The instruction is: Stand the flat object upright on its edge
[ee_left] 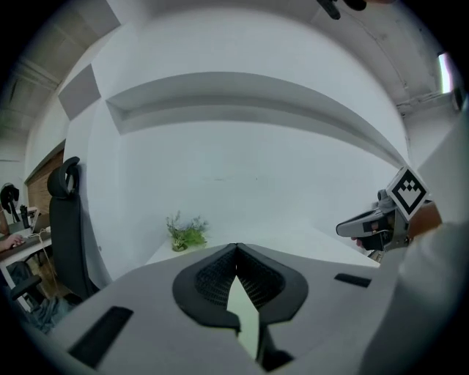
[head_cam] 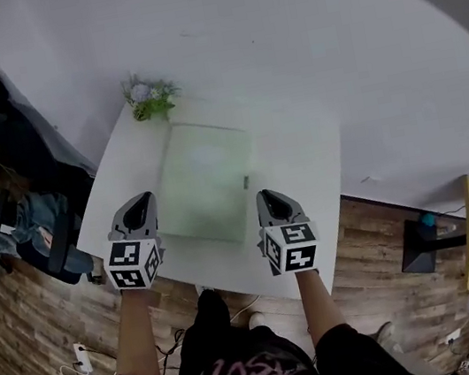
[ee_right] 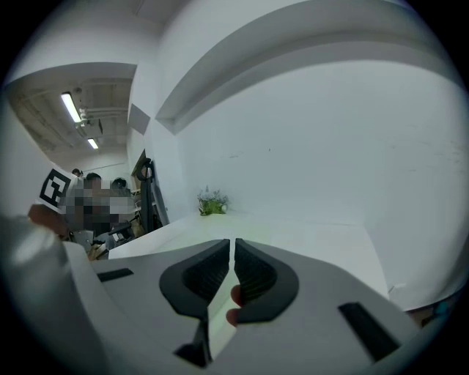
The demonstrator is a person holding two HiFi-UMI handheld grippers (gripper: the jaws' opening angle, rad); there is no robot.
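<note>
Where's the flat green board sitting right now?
In the head view the green board lies flat on the white table, its near end flanked by the left claw and right claw, with the plant past its far end.

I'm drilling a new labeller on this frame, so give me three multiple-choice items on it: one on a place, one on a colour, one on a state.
1. Where on the table does the small plant stand?
A. the near right corner
B. the far left corner
C. the middle

2. What colour is the flat board?
A. red
B. black
C. pale green

3. How does the flat board sit?
A. lying flat on the table
B. standing upright on its edge
C. propped at a slant

Answers:
1 B, since the head view shows the plant at the far left corner, beyond the board.
2 C, since its whole top face looks pale green against the white table.
3 A, since its broad face points up and rests on the tabletop.
</note>
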